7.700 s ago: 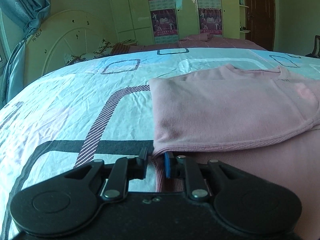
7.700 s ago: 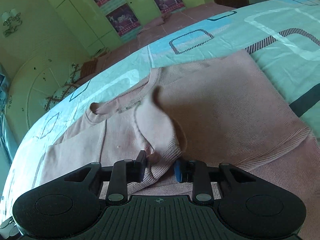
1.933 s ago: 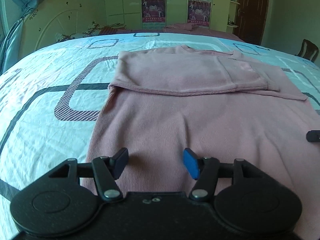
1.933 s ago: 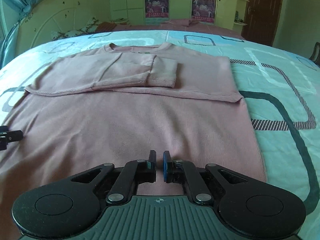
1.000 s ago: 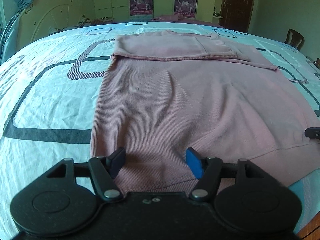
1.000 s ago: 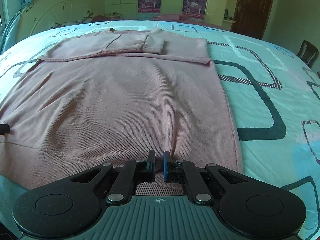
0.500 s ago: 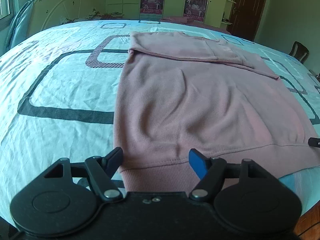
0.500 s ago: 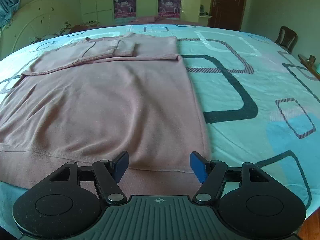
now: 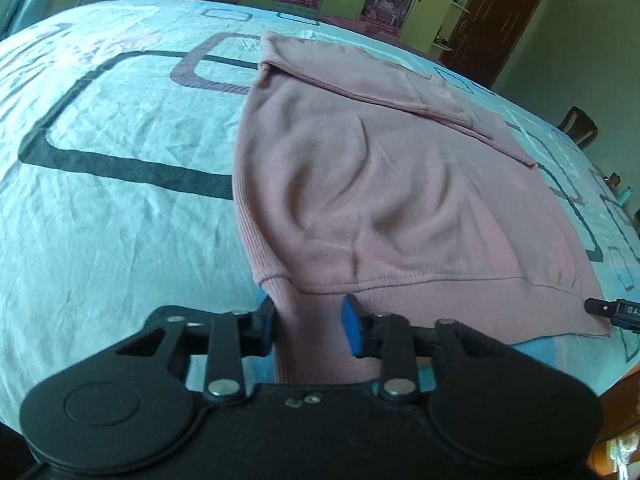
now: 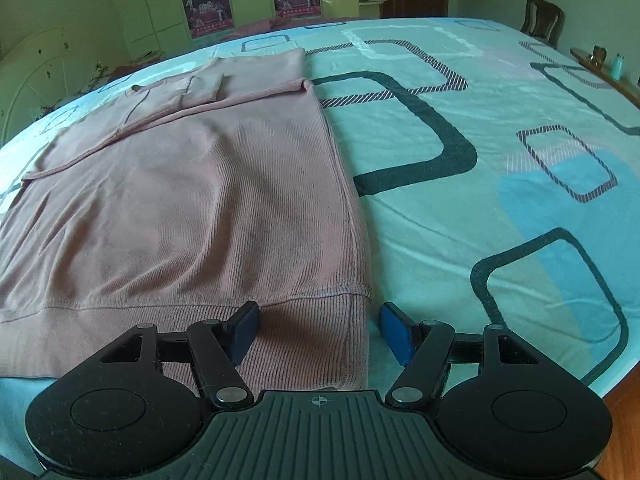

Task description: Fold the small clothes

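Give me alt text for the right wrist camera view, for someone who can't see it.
The open right gripper straddles the near right corner of a pink sweater's ribbed hem, its blue-padded fingers spread apart. The pink sweater lies flat on a bed with a light blue sheet, sleeves folded across its far end.

Hardly any writing can be read in either view.

In the left wrist view, a black part (image 9: 614,309) at the right edge carries white letters that look like "DA", cut off by the frame. The posters (image 10: 207,10) on the wardrobe doors have printed strips along their lower edges, too small and blurred to read. The sweater (image 10: 192,208) and bedsheet (image 10: 500,152) show no lettering.
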